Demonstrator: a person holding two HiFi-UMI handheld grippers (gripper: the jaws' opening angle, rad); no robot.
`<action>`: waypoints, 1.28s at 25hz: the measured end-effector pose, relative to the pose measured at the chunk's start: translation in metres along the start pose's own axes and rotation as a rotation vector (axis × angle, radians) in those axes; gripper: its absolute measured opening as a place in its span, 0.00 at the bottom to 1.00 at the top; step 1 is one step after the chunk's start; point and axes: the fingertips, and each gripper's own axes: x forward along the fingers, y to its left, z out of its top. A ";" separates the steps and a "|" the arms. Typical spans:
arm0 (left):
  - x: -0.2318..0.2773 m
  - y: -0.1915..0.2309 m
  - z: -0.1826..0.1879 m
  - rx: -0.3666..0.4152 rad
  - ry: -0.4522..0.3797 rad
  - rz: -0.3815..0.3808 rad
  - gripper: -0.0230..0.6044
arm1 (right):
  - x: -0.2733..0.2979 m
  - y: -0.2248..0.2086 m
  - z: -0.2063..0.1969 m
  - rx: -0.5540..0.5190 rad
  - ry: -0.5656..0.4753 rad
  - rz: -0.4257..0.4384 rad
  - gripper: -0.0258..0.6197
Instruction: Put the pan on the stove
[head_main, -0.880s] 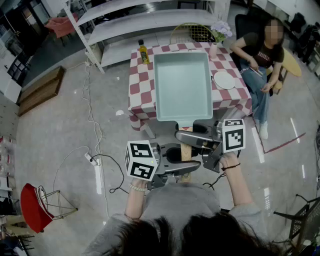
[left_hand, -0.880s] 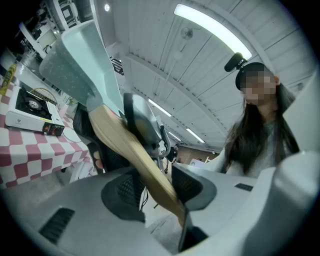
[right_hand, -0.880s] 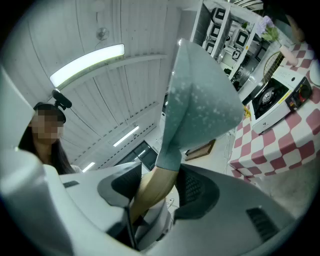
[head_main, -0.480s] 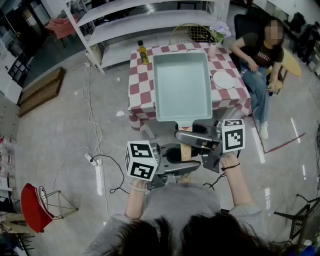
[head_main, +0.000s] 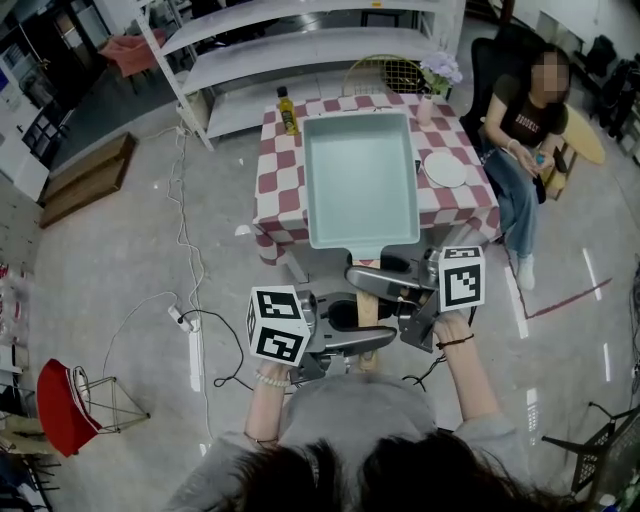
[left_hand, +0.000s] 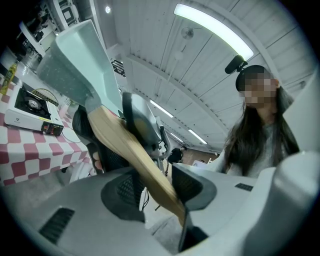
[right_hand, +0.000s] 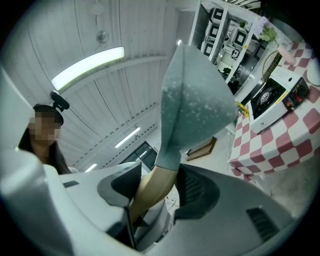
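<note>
A pale teal rectangular pan (head_main: 360, 180) with a wooden handle (head_main: 367, 306) hangs in the air over the checkered table (head_main: 275, 170), hiding the stove in the head view. My left gripper (head_main: 360, 340) is shut on the handle's end, and my right gripper (head_main: 385, 283) is shut on it closer to the pan. In the left gripper view the handle (left_hand: 125, 145) runs between the jaws of the left gripper (left_hand: 152, 187) up to the pan (left_hand: 75, 60), with the white portable stove (left_hand: 30, 107) on the table at far left. The right gripper view shows the stove (right_hand: 277, 100) beyond the pan (right_hand: 195, 100).
On the table stand an oil bottle (head_main: 288, 110), a white plate (head_main: 444, 169) and a flower vase (head_main: 437, 75). A person (head_main: 525, 130) sits at the table's right. White shelving (head_main: 300, 50) stands behind. A power strip (head_main: 185, 320) with cables lies on the floor at left.
The pan and both grippers have shifted only slightly in the head view. Both grips on the handle are unchanged. The seated person has moved their arms.
</note>
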 end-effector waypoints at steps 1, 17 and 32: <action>0.001 0.001 0.001 0.001 0.000 0.005 0.30 | -0.001 0.000 0.001 0.001 -0.001 0.001 0.38; 0.015 0.046 0.026 -0.002 0.013 0.029 0.30 | -0.010 -0.038 0.038 0.015 -0.020 0.017 0.38; -0.010 0.115 0.072 -0.008 0.037 -0.021 0.30 | 0.017 -0.101 0.095 0.025 -0.065 -0.027 0.38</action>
